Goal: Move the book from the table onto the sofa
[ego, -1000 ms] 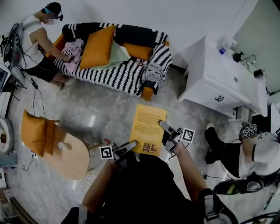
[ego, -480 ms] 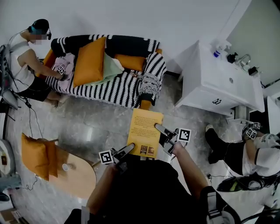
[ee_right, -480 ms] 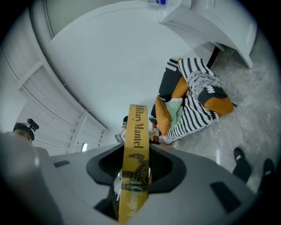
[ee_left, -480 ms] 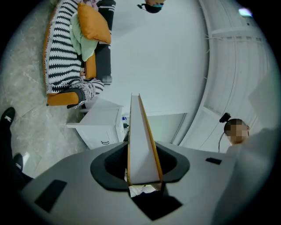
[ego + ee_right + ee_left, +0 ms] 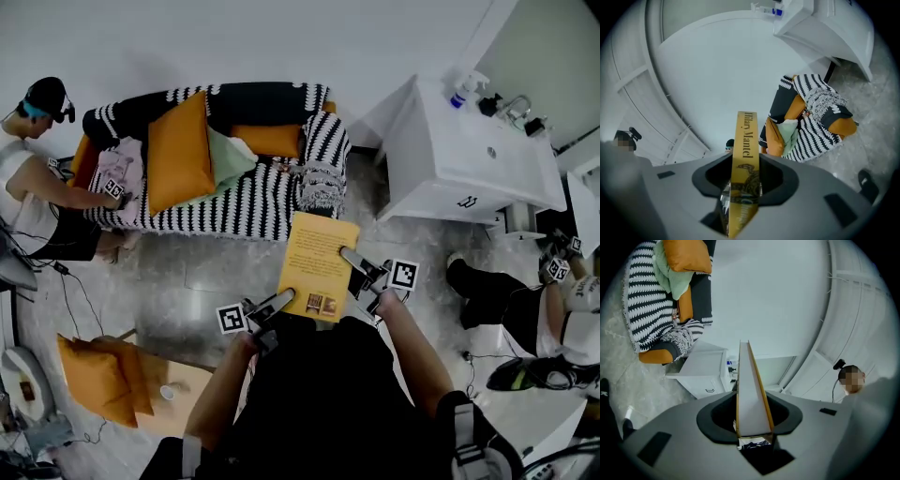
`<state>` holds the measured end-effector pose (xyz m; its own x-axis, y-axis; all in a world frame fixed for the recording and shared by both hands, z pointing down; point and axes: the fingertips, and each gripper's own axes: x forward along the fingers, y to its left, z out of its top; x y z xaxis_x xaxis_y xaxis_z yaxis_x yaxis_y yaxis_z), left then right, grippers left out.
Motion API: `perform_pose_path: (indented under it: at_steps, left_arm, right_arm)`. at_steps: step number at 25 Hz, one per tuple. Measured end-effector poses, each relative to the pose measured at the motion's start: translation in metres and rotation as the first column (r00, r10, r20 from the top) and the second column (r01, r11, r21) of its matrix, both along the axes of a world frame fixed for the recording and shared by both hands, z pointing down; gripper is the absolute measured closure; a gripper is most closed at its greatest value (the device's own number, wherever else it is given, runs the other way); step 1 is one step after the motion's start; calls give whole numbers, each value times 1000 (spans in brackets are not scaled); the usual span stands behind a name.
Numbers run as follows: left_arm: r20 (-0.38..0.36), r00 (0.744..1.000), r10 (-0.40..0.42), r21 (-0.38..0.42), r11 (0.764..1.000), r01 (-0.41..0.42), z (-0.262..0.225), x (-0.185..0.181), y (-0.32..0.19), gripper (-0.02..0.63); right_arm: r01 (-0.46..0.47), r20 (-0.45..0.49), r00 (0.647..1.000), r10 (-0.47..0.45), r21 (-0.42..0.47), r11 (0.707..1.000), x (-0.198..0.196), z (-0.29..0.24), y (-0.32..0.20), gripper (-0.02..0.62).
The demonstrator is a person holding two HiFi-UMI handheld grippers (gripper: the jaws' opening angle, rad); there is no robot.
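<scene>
Flat, bright indoor light fills the head view. The white wall point(image 5: 281, 47) far beyond the grippers is nearly blown out. Shadows are faint, only a soft dark band under the sofa point(image 5: 239, 202). The glossy floor point(image 5: 211, 272) ahead of the left gripper point(image 5: 284, 300) shows a pale sheen, and straight edges lean and bow toward the frame's borders.

Both gripper views are fisheye circles with black corners, and the wall lines in them curve strongly. Each gripper's grey body close to the lens is soft and featureless. In the right gripper point(image 5: 743, 185), the book point(image 5: 744, 154) has crisp lettering at its far end and blurs toward the lens.
</scene>
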<state>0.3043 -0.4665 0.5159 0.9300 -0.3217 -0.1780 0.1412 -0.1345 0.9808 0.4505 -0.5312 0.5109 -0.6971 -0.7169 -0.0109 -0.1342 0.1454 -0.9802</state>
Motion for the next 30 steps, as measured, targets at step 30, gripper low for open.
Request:
perform_pose_path:
  at_steps: [30]
  left_arm:
    - [285, 958, 35, -131, 991, 3, 67, 94, -161, 457]
  right_arm:
    - [196, -33, 979, -201, -115, 974, 76, 71, -186, 443]
